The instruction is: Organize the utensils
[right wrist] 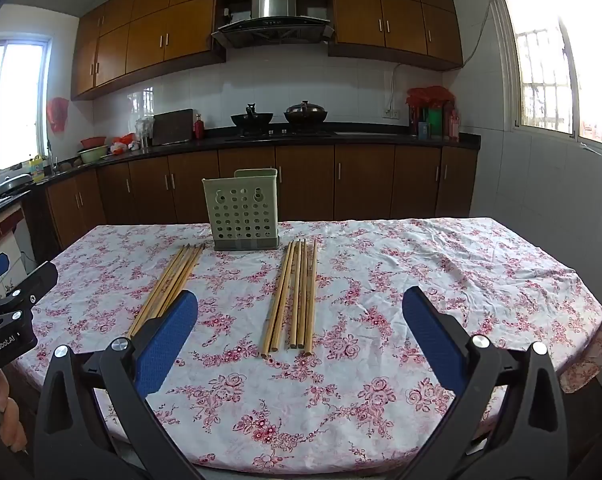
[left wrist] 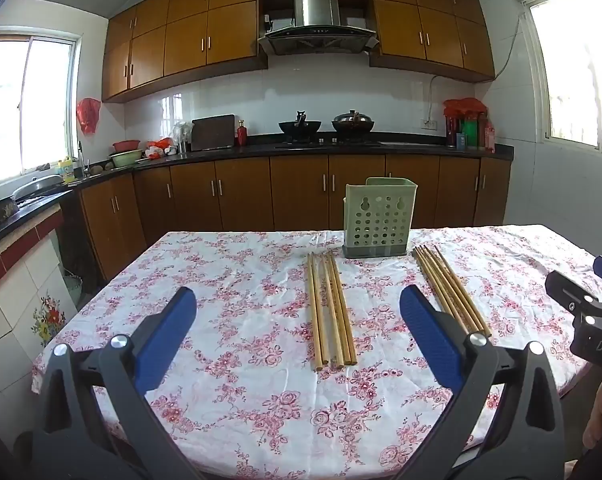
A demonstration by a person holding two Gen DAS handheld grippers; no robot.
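Both grippers are held spread to their widest above the near edge of the table (left wrist: pixel 237 408), and nothing is gripped by either. In the left wrist view, one bundle of chopsticks (left wrist: pixel 331 312) is seen at twelve o'clock between the fingers of the left gripper (left wrist: pixel 297 300), lying flat on the floral cloth (well clear of the pads). A second bundle (left wrist: pixel 453 292) runs toward one o'clock, partly hidden behind the right-hand blue pad. The green perforated holder (left wrist: pixel 377 220) stands upright at the far edge, between the two bundles' far ends. In the right wrist view, the right gripper (right wrist: pixel 301 300) is faced by one bundle at twelve o'clock, the other at ten. Open cloth is left toward three o'clock.
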